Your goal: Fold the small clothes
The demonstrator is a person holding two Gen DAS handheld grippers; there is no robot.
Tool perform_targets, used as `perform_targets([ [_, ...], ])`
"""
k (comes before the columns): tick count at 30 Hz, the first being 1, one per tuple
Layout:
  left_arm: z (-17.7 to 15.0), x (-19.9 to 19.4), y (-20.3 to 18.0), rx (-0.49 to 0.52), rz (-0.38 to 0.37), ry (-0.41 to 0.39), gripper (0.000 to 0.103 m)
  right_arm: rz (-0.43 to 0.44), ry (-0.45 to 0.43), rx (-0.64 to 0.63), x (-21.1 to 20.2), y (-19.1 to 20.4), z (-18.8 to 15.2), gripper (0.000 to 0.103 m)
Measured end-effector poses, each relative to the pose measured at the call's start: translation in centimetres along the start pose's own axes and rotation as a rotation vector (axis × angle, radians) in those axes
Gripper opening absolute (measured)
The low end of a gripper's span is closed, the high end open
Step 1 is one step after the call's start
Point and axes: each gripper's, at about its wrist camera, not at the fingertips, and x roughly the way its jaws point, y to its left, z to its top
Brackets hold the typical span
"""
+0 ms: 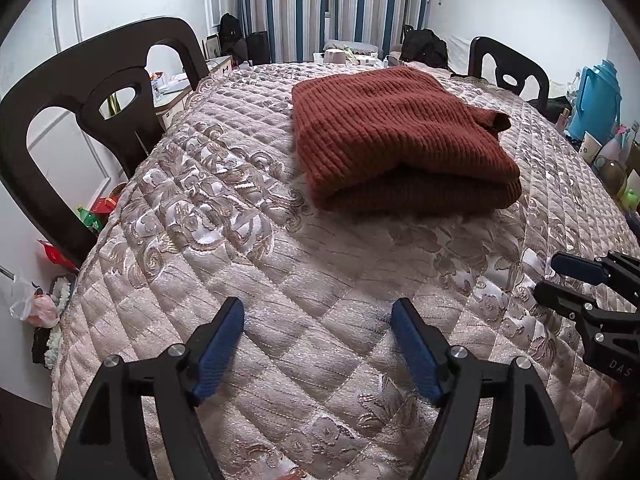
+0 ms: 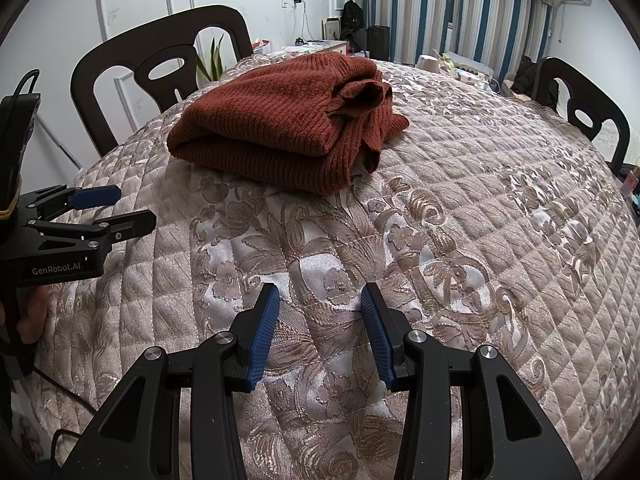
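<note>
1. The rust-red knit sweater is folded into a chunky bundle and sits on the desk, toward the far side, well ahead of both grippers. A loose cuff or sleeve end sticks out on its right side.
2. The desk has a quilted beige cover with a floral pattern all over it.
3. The left gripper hangs above the bare cover near the close edge, jaws spread wide, nothing between the blue pads. It's not touching the sweater at all.
4. The right gripper is just beside it, also over the cover, jaws parted a bit narrower than the left, and equally empty.
5. In the right wrist view you can see the left gripper from the side, with a bit of the hand holding it.
6. Dark chairs stand at the far-left edge of the desk and another one at the far right. Striped curtains in the back.
</note>
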Motion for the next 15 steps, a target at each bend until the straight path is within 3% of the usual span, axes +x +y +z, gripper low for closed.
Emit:
perform_targets([
  [15, -0.01, 0.14, 0.0, 0.002, -0.006, 0.003, 0.083, 0.001, 0.0, 0.001, 0.01, 0.01, 0.01, 0.044],
])
